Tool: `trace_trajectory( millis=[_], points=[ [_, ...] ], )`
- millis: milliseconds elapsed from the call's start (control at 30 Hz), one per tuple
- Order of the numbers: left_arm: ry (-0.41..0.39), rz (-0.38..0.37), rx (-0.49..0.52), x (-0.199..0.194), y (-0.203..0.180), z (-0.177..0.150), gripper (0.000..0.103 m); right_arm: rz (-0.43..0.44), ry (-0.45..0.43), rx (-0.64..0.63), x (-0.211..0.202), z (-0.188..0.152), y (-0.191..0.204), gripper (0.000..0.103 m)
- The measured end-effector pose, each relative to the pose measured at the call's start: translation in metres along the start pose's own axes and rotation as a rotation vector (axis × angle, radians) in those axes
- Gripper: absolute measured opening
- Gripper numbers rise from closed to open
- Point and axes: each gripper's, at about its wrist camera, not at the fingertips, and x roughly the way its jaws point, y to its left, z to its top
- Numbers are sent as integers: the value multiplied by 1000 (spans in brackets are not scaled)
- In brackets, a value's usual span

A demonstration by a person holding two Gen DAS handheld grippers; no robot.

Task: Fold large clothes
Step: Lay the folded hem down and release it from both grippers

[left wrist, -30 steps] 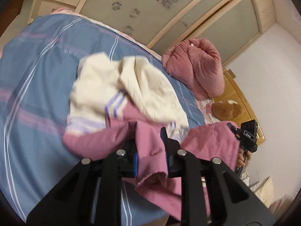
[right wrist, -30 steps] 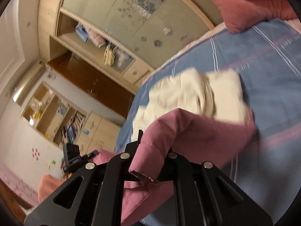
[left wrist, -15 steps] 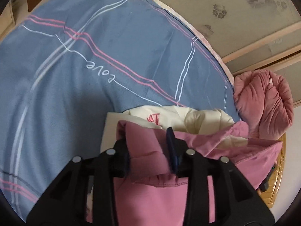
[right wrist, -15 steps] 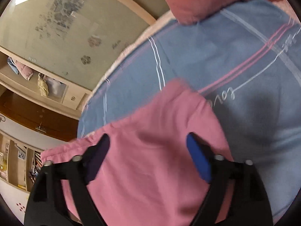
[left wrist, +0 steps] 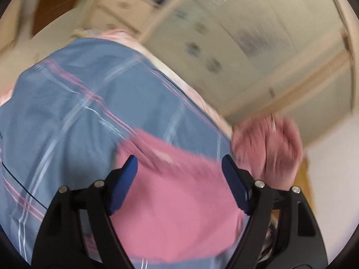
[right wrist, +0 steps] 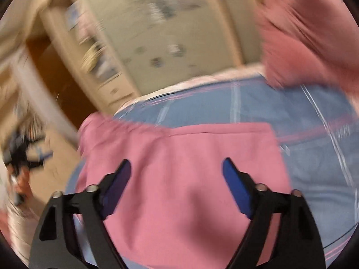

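Observation:
A large pink garment (left wrist: 175, 197) lies flat on the blue striped bedsheet (left wrist: 74, 116); it also shows in the right wrist view (right wrist: 186, 168). My left gripper (left wrist: 179, 168) is open above the garment with nothing between its blue pads (left wrist: 125, 179). My right gripper (right wrist: 176, 170) is open as well, above the same pink garment, holding nothing. Both views are motion-blurred. The cream garment seen before is hidden under the pink one.
A bunched pink quilt (left wrist: 269, 148) sits at the head of the bed, also at the upper right in the right wrist view (right wrist: 314, 35). A wardrobe with frosted sliding doors (left wrist: 235, 40) stands behind the bed. A brown door (right wrist: 58, 85) is at left.
The pink garment was carried over the cream clothes and laid on the bed. The right gripper opened first, then the left let go. Both grippers are now pulling back.

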Motion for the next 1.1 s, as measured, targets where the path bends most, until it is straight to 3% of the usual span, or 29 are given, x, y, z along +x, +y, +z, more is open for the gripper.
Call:
trace_trajectory(
  millis=[67,133,233,300,367,533,667,767,867,900,1000,1100],
  points=[
    [35,10,156,17,-47,-38,76,17,30,-88,14,-8,35,56],
    [61,54,277,42,-84,-69,66,16,74,-157,32,-15,62,49],
    [119,122,414,99,-124,-102,60,-48,129,-179,70,-17,75,49],
    [116,232,451,134,-126,-105,55,-132,141,-187,97,-15,67,49],
    [92,367,497,173,-120,-103,56,-160,163,-143,124,-9,51,49],
    [137,563,518,250,-91,-86,71,-221,211,-130,185,-10,25,54],
    [209,598,457,285,-63,-82,76,-359,214,-276,217,-35,38,57],
    [198,649,509,286,-69,-89,75,-351,219,-292,210,-32,42,58],
    [153,557,500,251,-82,-83,60,-205,146,-145,162,-6,27,55],
    [120,537,510,236,-88,-81,60,-194,113,-111,149,2,21,55],
    [58,582,570,225,-105,-72,60,-281,73,-37,130,31,-10,55],
    [116,652,553,241,-97,-61,60,-387,170,71,146,38,-60,55]
  ],
)
